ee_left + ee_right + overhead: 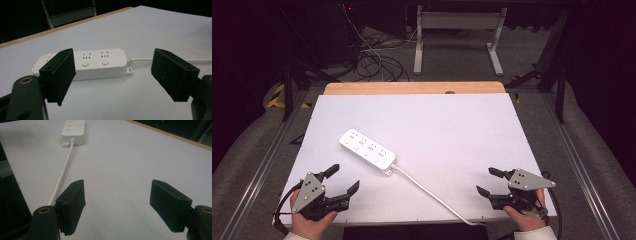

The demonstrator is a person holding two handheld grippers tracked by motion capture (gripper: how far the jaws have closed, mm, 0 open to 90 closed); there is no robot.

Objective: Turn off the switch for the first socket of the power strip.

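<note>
setting: lab or test workspace, dimly lit. evidence: bench (472,130) with white top sheet over a wooden board; metal floor rails (267,155) running along both sides; tangled black cables (372,62) on grey carpet behind; white metal frame legs (457,35); yellow-black hazard tape (276,96) at left; dark equipment with a red indicator light (350,8).

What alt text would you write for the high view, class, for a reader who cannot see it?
A white power strip lies on a white table, its cable running to the near edge. A person's hands hold the left gripper and right gripper at the near corners, jaws open.
</note>
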